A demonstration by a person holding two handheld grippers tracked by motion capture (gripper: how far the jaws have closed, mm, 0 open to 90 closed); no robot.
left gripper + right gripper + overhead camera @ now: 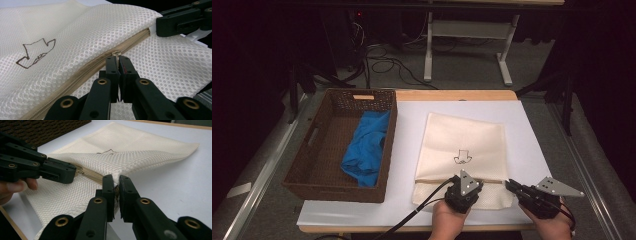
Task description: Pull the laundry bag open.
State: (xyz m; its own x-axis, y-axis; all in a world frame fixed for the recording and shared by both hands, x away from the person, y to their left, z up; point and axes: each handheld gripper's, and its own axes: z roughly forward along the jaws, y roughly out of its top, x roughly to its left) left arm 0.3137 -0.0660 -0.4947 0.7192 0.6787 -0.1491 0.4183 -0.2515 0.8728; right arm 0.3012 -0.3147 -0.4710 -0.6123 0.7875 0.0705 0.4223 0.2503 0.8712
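Note:
A cream mesh bag (462, 145) with a small brown line drawing (35, 52) lies flat on the white sheet. Its beige zipper (82, 72) runs across the near part. My left gripper (118, 60) is shut on the metal zipper pull (116, 53), near the middle of the zipper; in the high view it (456, 178) sits at the bag's near edge. My right gripper (115, 180) is shut on the bag's mesh at the zipper's right end, lifting that corner slightly; in the high view it (508, 184) is at the bag's near right corner. The two grippers are close together.
A brown wicker basket (307, 145) stands at the left on the white sheet (412, 150), with a blue cloth (367, 147) inside. The table's wooden front edge (377, 229) is just below the hands. Cables and a table frame (467, 45) lie on the floor beyond.

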